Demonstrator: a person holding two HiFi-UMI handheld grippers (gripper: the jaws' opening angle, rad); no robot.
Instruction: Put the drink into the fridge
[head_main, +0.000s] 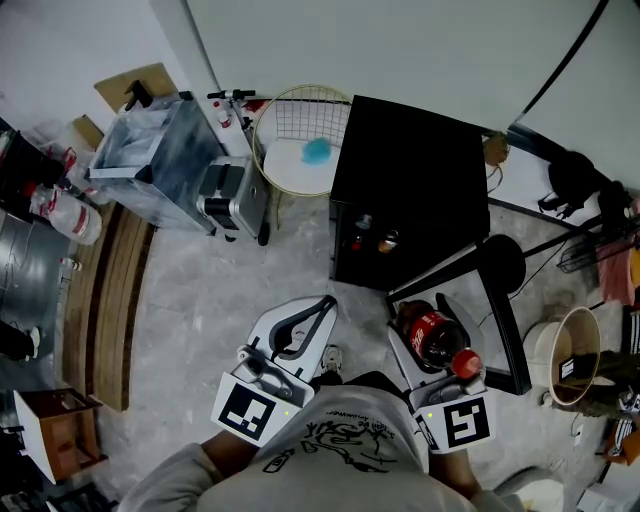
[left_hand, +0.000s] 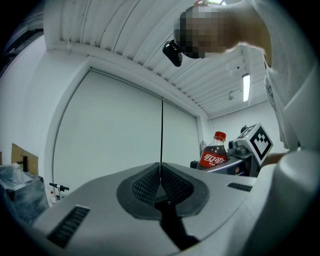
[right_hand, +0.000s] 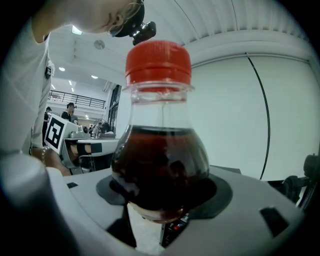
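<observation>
1. The left gripper (head_main: 322, 305) is hovering at the near left, just in front of the person. Its jaws are clenched together with nothing between them. My reading: it is idling as the spare hand, clear of the load and free for the door if needed.
2. The black fridge (head_main: 410, 165) is standing on the far side, straight ahead and slightly right. Its front is facing the person, and a couple of small items are showing on a shelf inside; what they are, I cannot tell.
3. The right gripper (head_main: 425, 325) is grasping the cola bottle (head_main: 436, 340) around its wide body, with the jaws spread broadly to fit it. The bottle is riding upright with its red cap (right_hand: 158, 61) on top, and the dark liquid is sitting level below the neck. Judgement: a low, upright hold is keeping it steady for a straight push onto a shelf.
4. The bottle is not yet in the fridge. It is hanging just near of the opening, between the person and the shelves.
5. The fridge door (head_main: 500, 300) is swinging out to the near right, beside the bottle. It seems to be left open so the loaded hand can go straight in.
</observation>
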